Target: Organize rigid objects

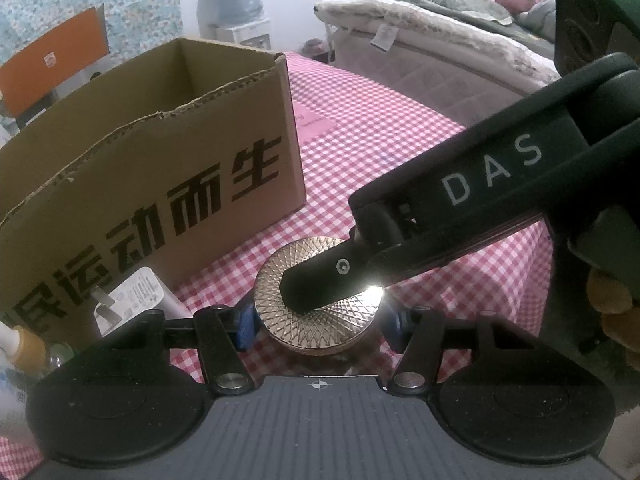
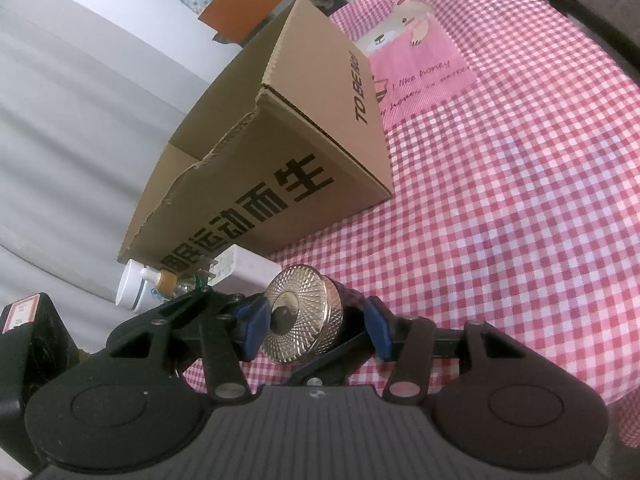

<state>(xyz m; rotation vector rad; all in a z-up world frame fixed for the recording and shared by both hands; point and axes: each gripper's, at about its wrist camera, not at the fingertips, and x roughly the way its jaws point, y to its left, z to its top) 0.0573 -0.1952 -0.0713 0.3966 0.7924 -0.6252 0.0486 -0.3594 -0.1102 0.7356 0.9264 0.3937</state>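
the left gripper (image 1: 318, 322) has its blue pads on either side of a round gold metal lid with a cut diamond pattern (image 1: 320, 312), gripping it. the right gripper (image 2: 316, 328) holds the same lid by its rim from the other side, lid face tilted toward the near left. it hangs just above a pink-and-white checked tablecloth (image 2: 500, 200), near an open brown cardboard box (image 1: 160, 168) at left. a bed (image 1: 420, 40) lies far right.

Two close wrist views angled down past each tongs, both sharing gold lid (image 1: 316, 312) and cardboard box (image 2: 280, 160)
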